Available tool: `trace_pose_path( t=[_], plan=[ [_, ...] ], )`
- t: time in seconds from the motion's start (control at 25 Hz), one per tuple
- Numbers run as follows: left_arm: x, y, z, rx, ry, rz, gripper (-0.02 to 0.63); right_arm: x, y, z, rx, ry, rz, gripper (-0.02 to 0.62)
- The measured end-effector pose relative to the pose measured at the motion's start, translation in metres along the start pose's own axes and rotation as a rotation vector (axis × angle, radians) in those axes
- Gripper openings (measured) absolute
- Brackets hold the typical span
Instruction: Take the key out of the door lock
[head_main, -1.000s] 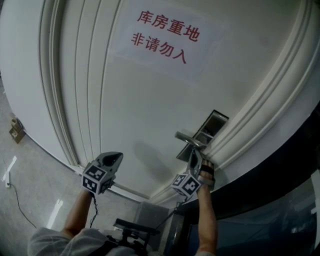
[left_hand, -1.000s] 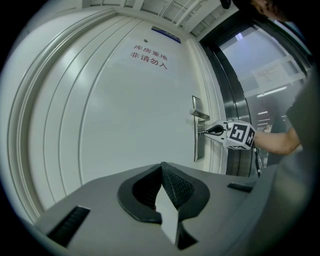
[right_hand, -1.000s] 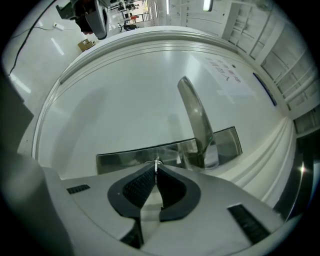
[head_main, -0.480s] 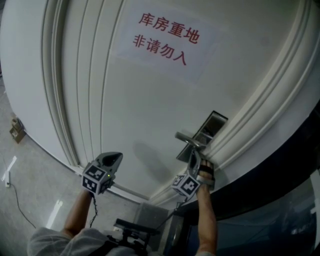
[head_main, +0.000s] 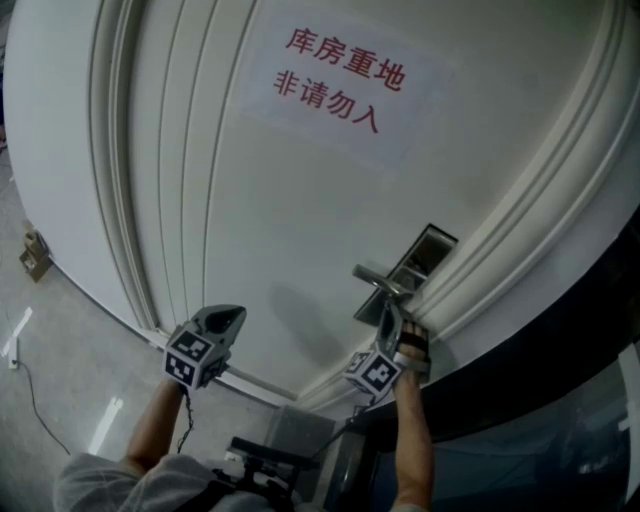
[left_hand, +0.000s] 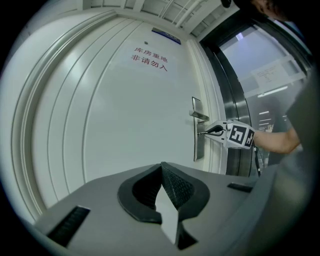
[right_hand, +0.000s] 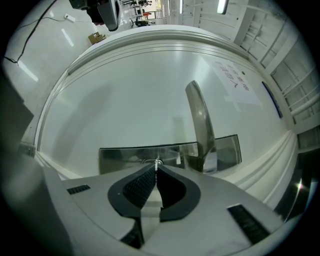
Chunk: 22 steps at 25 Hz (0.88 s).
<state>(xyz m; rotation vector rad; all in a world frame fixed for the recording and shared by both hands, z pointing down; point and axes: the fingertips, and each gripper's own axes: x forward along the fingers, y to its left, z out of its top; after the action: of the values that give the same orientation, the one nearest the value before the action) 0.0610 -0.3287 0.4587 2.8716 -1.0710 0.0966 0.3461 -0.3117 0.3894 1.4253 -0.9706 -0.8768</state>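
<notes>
A pull angled off the keyway's line could have jammed the thin silver metal key (right_hand: 157, 161), or let it slip, since only its narrow head was pinched. The right gripper (right_hand: 156, 169) was clamped on that head. The key sat in the brushed-steel lock plate (right_hand: 125, 156) below the steel lever handle (right_hand: 200, 117), by the right edge of the white panelled door (head_main: 300, 230). The left gripper (left_hand: 161, 170) hung closed and empty, well apart to the left.

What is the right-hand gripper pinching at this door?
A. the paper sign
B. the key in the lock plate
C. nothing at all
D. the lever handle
B: the right gripper has its jaws closed on the thin key at the lock plate, beside the lever handle.
</notes>
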Motion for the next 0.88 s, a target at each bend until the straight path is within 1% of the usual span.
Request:
trace_pose_path(
  t=[0.16, 0.28, 0.4, 0.56, 0.72, 0.88],
  plan=[
    [-0.001, 0.0019, 0.0012, 0.001, -0.002, 0.001, -0.008, -0.0005, -0.0003, -0.0006, -0.01, 0.004, -0.007, 0.021],
    [-0.0012, 0.0018, 0.0012, 0.002, -0.002, -0.001, -0.007, -0.0027, -0.0002, 0.0034, 0.016, -0.009, 0.009, 0.02],
    [-0.0012, 0.003, 0.0005, 0.002, 0.0, -0.001, -0.006, -0.0022, -0.0002, 0.0018, -0.006, -0.005, 0.005, 0.02],
    [-0.0007, 0.0049, 0.0015, 0.001, -0.003, -0.001, -0.007, -0.0023, -0.0006, 0.0038, -0.004, -0.009, 0.009, 0.02],
    [-0.0013, 0.0067, 0.0015, 0.001, -0.003, -0.002, -0.007, -0.0049, -0.0007, 0.0038, -0.023, -0.002, 0.001, 0.02],
    [-0.0007, 0.0097, 0.0016, -0.001, 0.0, -0.002, -0.007, -0.0095, -0.0023, 0.0043, -0.014, -0.006, -0.001, 0.02]
  ],
)
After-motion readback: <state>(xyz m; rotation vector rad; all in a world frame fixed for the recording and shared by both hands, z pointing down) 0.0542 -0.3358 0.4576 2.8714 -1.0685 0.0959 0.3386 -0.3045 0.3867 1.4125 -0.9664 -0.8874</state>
